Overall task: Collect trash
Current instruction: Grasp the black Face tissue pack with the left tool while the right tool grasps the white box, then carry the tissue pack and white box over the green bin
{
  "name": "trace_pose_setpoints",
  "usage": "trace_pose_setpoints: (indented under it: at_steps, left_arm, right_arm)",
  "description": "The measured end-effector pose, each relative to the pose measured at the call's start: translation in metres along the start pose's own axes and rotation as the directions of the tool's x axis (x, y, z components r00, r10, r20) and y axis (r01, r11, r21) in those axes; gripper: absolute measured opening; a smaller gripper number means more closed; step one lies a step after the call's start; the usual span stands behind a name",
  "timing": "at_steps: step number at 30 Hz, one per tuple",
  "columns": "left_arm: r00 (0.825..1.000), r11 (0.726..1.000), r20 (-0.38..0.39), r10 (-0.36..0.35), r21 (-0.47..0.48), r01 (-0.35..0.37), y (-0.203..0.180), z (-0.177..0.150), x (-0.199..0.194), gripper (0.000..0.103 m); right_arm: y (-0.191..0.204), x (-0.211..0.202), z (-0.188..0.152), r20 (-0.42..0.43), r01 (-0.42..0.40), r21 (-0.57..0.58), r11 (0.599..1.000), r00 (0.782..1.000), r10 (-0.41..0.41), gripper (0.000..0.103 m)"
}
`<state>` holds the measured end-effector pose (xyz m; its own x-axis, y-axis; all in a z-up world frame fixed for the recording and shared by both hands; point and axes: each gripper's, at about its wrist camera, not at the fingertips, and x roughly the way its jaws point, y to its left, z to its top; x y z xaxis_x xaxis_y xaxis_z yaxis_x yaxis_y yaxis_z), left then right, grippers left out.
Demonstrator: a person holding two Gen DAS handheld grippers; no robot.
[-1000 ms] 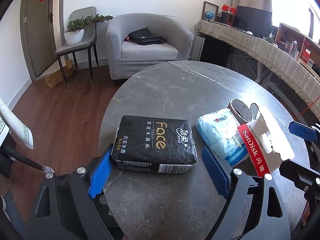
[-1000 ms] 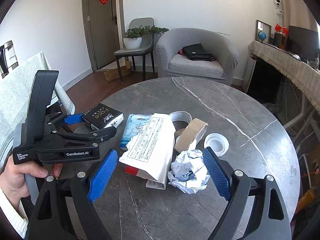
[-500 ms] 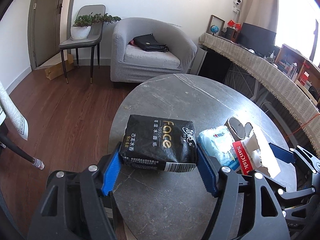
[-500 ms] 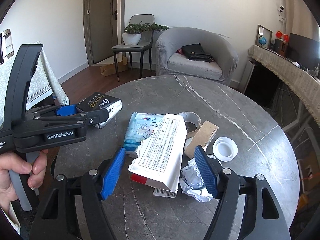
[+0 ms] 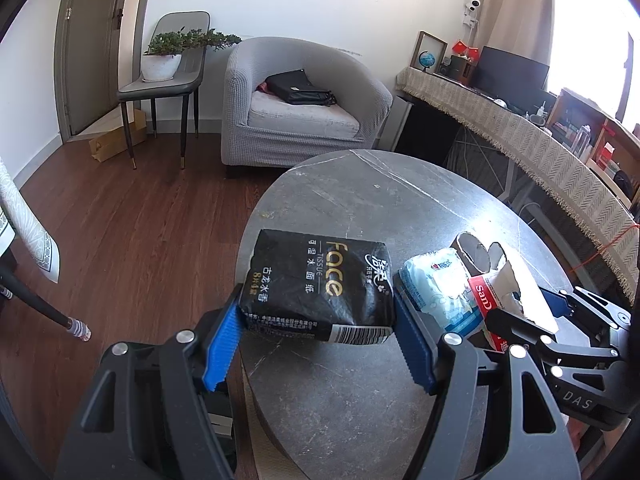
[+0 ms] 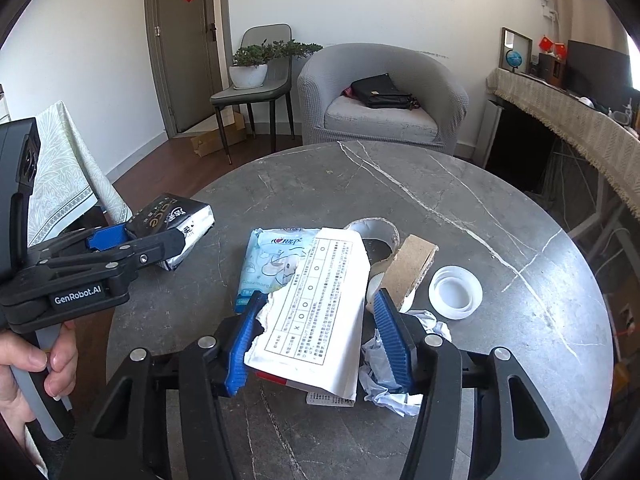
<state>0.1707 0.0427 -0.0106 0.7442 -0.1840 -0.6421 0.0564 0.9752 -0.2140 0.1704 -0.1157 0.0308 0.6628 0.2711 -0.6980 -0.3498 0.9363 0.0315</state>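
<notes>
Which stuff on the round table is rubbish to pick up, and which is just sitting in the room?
Rubbish for the job:
- black tissue pack, gripped by the left tool
- torn white box, between the right tool pads, which have just been closing
- blue wipes packet
- crumpled paper
- cardboard tube
- clear tape roll

Just there:
- armchair
- black bag
- potted plant

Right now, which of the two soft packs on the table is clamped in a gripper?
The black tissue pack, pinched between the left gripper pads. The pale blue wipes pack lies loose, partly under the torn white box.
</notes>
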Motion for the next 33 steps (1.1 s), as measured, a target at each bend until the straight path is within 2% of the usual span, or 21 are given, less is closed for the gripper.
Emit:
trace_pose_setpoints:
  at_steps: [2,4,10,19,33]
  left_arm:
    - [1.000,1.000,0.004,0.001,-0.004,-0.001,0.003,0.000,-0.002,0.073]
    - [1.000,1.000,0.008,0.004,-0.010,-0.004,0.006,0.001,-0.005,0.073]
    - [1.000,1.000,0.016,0.004,-0.022,-0.004,0.012,0.001,-0.012,0.073]
    - [1.000,0.999,0.030,0.009,-0.031,-0.008,0.019,0.002,-0.023,0.073]
    - [0.998,0.998,0.046,0.037,-0.043,-0.035,0.032,-0.001,-0.043,0.073]
  right_arm:
    - [-0.001,0.001,0.001,0.000,0.003,0.010,1.000,1.000,-0.003,0.047]
    - [-0.003,0.000,0.002,0.004,0.010,0.018,1.000,1.000,-0.010,0.039]
    - [-0.004,0.000,0.006,0.002,0.034,0.018,0.999,0.999,-0.034,0.029]
    - [-0.004,-0.008,0.011,0.022,0.068,0.022,0.997,0.997,-0.069,0.028]
    - [0.003,-0.039,0.033,0.097,0.047,0.040,0.998,0.994,-0.051,0.028]
